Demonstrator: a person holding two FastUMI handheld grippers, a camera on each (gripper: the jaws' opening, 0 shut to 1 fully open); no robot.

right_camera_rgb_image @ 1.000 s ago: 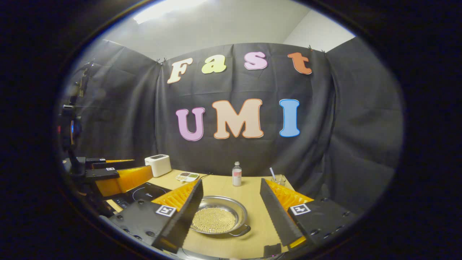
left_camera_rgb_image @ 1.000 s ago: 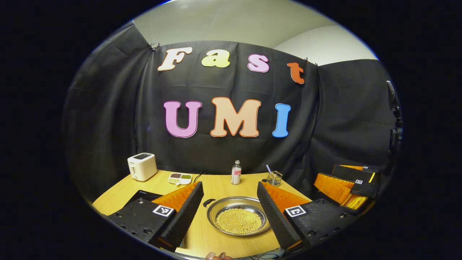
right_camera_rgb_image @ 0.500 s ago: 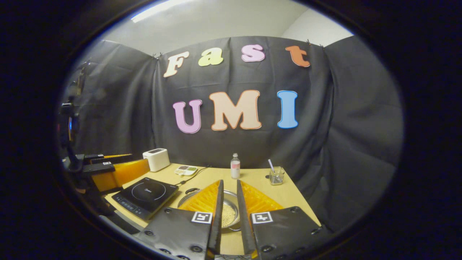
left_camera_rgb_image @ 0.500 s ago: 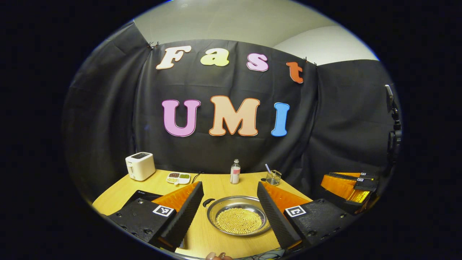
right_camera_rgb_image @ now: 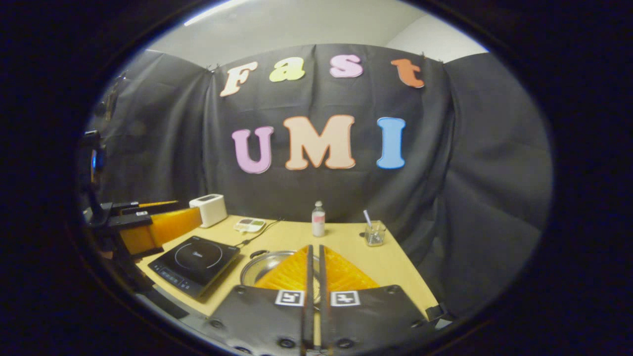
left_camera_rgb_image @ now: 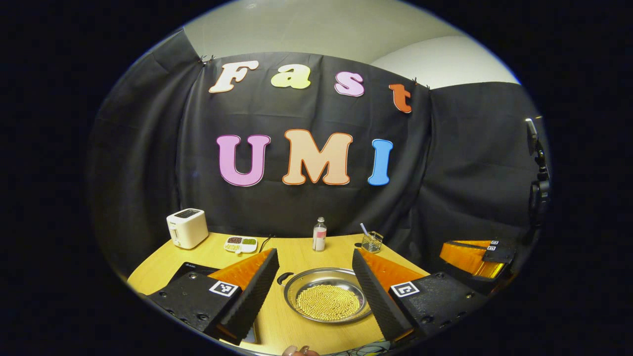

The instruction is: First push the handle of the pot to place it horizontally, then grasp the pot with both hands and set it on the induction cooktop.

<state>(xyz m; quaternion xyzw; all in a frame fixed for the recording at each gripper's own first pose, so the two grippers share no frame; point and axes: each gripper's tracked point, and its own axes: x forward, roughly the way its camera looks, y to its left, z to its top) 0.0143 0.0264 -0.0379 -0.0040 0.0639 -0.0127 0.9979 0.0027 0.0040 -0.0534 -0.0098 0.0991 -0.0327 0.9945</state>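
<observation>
The steel pot (left_camera_rgb_image: 326,299), shallow and full of small yellow beads, sits on the wooden table (left_camera_rgb_image: 296,257) between the fingers of my open left gripper (left_camera_rgb_image: 315,253), which touch nothing. One dark handle (left_camera_rgb_image: 285,277) points far-left. The black induction cooktop (right_camera_rgb_image: 195,257) lies left of the pot (right_camera_rgb_image: 259,264); my left finger covers part of the cooktop (left_camera_rgb_image: 194,268). My right gripper (right_camera_rgb_image: 314,247) is shut on nothing, held above and in front of the pot, hiding much of it. It also appears at the right (left_camera_rgb_image: 474,258).
Along the table's back stand a white toaster (left_camera_rgb_image: 187,227), a small divided dish (left_camera_rgb_image: 241,243), a bottle (left_camera_rgb_image: 319,235) and a glass with a straw (left_camera_rgb_image: 372,242). The left gripper (right_camera_rgb_image: 148,227) hovers beyond the cooktop's left side. A cable (right_camera_rgb_image: 257,232) runs from the cooktop.
My right gripper went from wide open to shut and pulled back from the pot, bringing the cooktop into its view. The left gripper barely moved. The pot stayed put.
</observation>
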